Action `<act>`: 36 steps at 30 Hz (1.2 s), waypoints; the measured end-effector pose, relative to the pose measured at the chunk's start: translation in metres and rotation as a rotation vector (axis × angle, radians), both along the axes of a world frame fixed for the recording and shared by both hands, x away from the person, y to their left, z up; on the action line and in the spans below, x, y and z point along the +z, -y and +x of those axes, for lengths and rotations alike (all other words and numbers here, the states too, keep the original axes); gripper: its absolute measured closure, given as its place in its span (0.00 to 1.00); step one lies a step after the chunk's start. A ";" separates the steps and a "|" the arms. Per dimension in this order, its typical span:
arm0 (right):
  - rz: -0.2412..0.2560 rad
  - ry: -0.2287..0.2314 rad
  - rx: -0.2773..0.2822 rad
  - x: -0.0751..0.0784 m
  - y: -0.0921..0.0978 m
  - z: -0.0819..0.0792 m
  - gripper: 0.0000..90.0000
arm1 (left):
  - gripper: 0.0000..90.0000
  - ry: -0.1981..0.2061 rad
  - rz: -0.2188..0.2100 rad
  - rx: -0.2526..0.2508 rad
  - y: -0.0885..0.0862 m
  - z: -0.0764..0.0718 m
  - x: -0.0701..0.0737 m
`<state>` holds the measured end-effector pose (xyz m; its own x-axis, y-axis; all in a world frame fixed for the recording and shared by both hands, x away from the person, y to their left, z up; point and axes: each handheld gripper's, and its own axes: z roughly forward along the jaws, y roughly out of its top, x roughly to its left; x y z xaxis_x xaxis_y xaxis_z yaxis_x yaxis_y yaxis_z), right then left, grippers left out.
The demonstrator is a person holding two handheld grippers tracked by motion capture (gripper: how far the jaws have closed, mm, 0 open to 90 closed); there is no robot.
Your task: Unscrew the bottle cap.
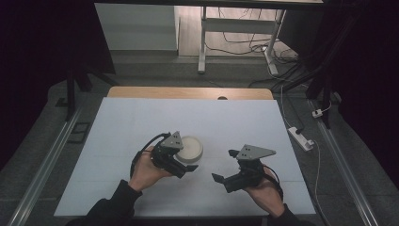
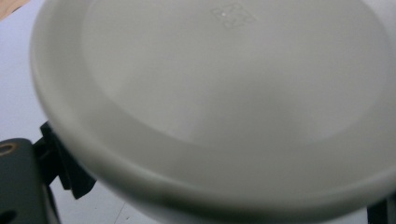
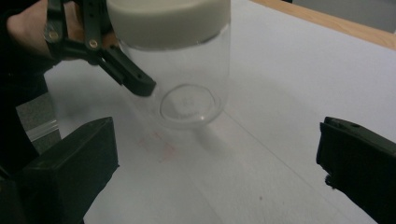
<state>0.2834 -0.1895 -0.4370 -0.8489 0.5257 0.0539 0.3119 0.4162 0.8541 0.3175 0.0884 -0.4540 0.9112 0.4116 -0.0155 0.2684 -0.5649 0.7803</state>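
1. High view: the clear glass jar with a round cream-white plastic lid [image 1: 190, 149] stands on the white-covered desk [image 1: 141, 122], near the middle and toward the near edge. The left claw [image 1: 187, 165] sits at the jar's near-left side; the right claw [image 1: 224, 165] hangs just to its right, apart from it. I judge the step to be steadying the jar so the lid can be taken.

2. Left gripper view: the lid [image 2: 224, 93] looms close, one black jaw at its lower left edge (the other barely peeks in at the corner). Whether this claw is clenched on the jar I cannot tell.

3. Right gripper view: the right claw [image 3: 215, 163] is released, jaws wide, touching nothing. The jar [image 3: 180, 79] stands beyond, the left claw's black jaw against its glass wall. Next move, probably: advance and close on the lid.
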 end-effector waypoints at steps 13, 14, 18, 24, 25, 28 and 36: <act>-0.002 0.009 0.064 0.012 -0.032 0.016 0.00 | 0.08 0.000 0.012 -0.018 0.003 -0.002 -0.001; 0.004 0.008 0.066 0.013 -0.035 0.017 0.00 | 0.08 0.001 0.013 -0.019 0.004 -0.002 -0.001; 0.006 0.010 0.083 0.016 -0.048 0.019 0.00 | 0.08 0.000 0.013 -0.023 0.004 -0.003 -0.001; 0.002 0.021 0.092 0.017 -0.065 0.024 0.00 | 0.08 0.003 0.014 -0.031 0.004 -0.005 0.000; 0.000 0.025 0.092 0.016 -0.067 0.025 0.00 | 0.08 0.002 0.015 -0.031 0.004 -0.005 0.001; 0.016 0.023 0.101 0.015 -0.072 0.027 0.00 | 0.08 0.003 0.017 -0.032 0.004 -0.005 0.000; 0.021 0.030 0.120 0.013 -0.082 0.031 0.02 | 0.08 -0.007 0.017 -0.043 0.006 -0.004 -0.001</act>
<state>0.3139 -0.1079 -0.4238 -0.9069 0.4196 0.0379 0.2356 0.4305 0.8713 0.3132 0.0821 -0.4548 0.9279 0.3726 -0.0152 0.2492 -0.5891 0.7686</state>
